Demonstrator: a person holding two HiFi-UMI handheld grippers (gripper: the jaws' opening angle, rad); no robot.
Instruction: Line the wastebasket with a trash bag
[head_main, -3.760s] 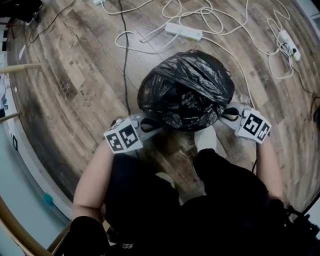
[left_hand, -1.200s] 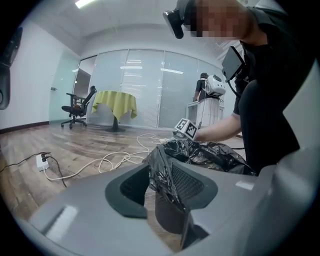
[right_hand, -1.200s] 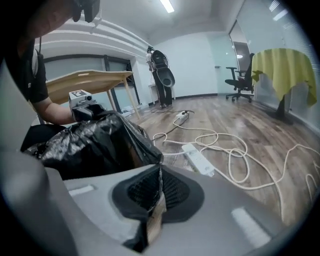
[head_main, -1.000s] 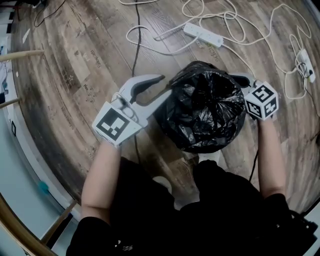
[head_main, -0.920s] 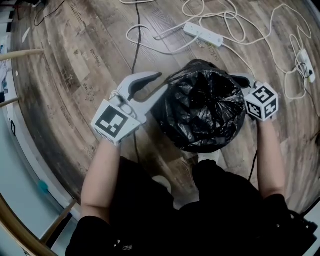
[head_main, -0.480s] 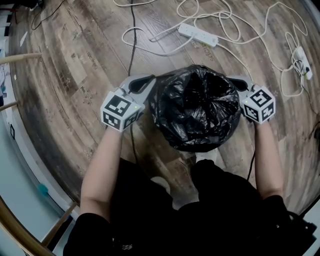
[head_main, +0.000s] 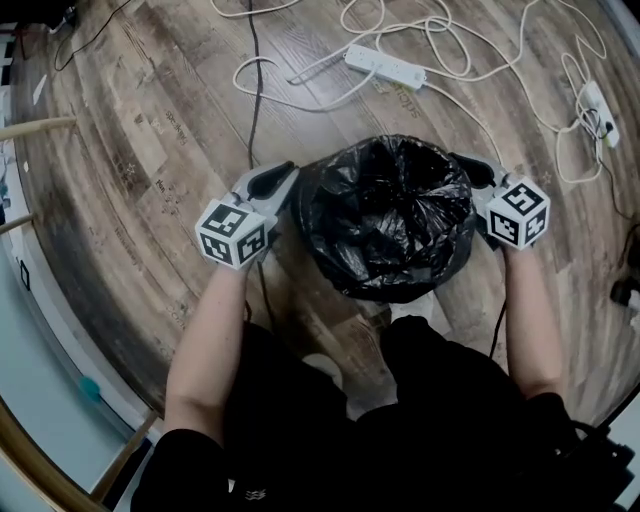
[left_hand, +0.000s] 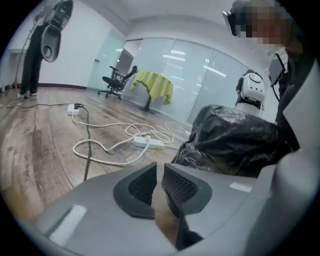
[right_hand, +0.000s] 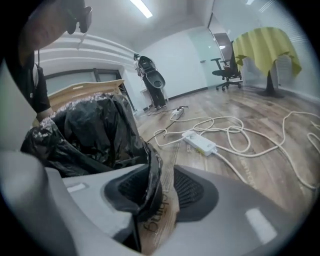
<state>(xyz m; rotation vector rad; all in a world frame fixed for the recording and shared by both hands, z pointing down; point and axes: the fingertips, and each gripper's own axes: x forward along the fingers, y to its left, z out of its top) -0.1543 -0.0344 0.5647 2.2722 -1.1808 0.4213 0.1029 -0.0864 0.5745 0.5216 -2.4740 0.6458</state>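
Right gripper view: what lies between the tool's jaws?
A fold of the trash bag, against one pad; the jaws of the right tool have just been opening. That view shows it.

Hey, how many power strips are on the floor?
2. One power strip lies just beyond the bag; a second strip lies near the head view's right edge. A small white block farther off might be a third; too small to tell.
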